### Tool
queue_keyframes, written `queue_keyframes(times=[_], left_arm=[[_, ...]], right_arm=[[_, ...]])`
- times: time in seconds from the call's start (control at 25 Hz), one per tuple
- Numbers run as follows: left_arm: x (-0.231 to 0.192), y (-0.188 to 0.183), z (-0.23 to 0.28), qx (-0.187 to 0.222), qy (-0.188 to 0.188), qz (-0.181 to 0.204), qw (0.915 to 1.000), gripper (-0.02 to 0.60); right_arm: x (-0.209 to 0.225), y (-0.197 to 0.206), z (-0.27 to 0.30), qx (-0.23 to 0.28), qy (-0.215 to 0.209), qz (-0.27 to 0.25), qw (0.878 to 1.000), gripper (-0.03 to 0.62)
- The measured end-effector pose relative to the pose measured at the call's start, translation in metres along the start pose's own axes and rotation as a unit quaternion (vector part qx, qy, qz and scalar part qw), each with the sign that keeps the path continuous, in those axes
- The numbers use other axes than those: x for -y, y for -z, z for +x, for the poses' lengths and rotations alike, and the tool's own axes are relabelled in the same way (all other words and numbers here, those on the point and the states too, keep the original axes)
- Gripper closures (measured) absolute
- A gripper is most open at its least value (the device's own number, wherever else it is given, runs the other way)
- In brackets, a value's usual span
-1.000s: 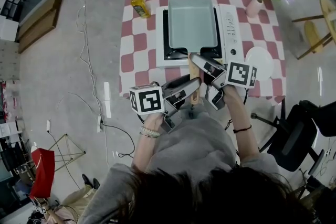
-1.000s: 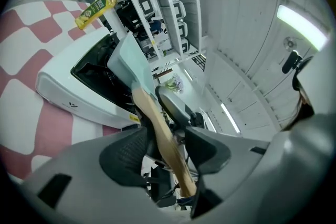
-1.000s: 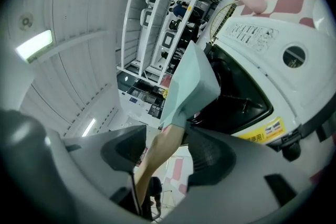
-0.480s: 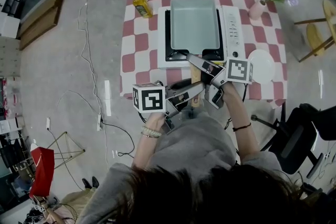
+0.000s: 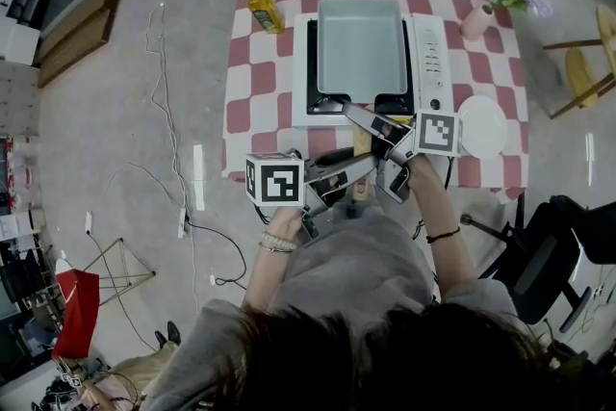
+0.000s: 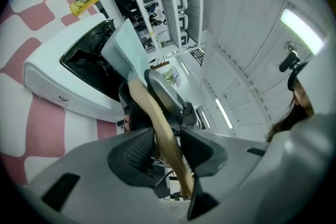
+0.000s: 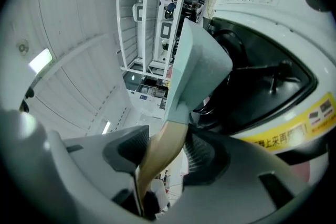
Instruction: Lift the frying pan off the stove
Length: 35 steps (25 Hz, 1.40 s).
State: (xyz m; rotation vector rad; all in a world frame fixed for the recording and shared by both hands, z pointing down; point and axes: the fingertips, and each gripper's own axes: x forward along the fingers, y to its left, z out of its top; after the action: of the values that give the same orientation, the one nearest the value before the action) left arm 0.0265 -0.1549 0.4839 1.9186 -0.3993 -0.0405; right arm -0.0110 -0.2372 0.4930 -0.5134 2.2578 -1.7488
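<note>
Found the fingers (image 6: 134, 152) of the left gripper (image 6: 168, 149) closing around the wooden handle (image 6: 157, 123), close on either side of it but not yet pressing. Found the right gripper (image 7: 163, 157) likewise closing, with the same handle between its fingers (image 7: 202, 155), nearer the pan end. Noted both grippers meeting over the near edge of the surface (image 5: 260, 72), the left one taking the handle's end closer to the person. Traced the handle back to the frying pan (image 5: 361, 43), pale and rectangular, seated on the stove (image 5: 423, 63) and not lifted. Recorded the stove as white, with its controls down the right side, standing mid-surface on red and white checks. Logged an oil bottle (image 5: 260, 7) beside the stove's far left corner, a white plate (image 5: 481, 125) at its near right, and a pink vase (image 5: 476, 17) with lilac flowers at the far right.
</note>
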Motion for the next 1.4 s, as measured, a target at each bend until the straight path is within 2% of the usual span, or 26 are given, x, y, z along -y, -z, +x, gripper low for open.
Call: queue_keyframes(times=[0.68,0.96,1.4], left_arm=[[0.000,0.002,-0.001,-0.006,-0.002,0.021,0.9998,0.411],[0.005,0.001,-0.001,-0.007,-0.002,0.035,0.9993,0.411],[0.023,-0.003,0.000,-0.002,0.014,0.056,0.9983,0.411]], right_arm=[[0.000,0.001,0.000,0.005,0.004,0.006,1.000,0.384],[-0.008,-0.001,-0.002,0.008,-0.006,-0.006,1.000,0.384],[-0.025,-0.006,-0.006,0.010,0.004,-0.031,0.999,0.384]])
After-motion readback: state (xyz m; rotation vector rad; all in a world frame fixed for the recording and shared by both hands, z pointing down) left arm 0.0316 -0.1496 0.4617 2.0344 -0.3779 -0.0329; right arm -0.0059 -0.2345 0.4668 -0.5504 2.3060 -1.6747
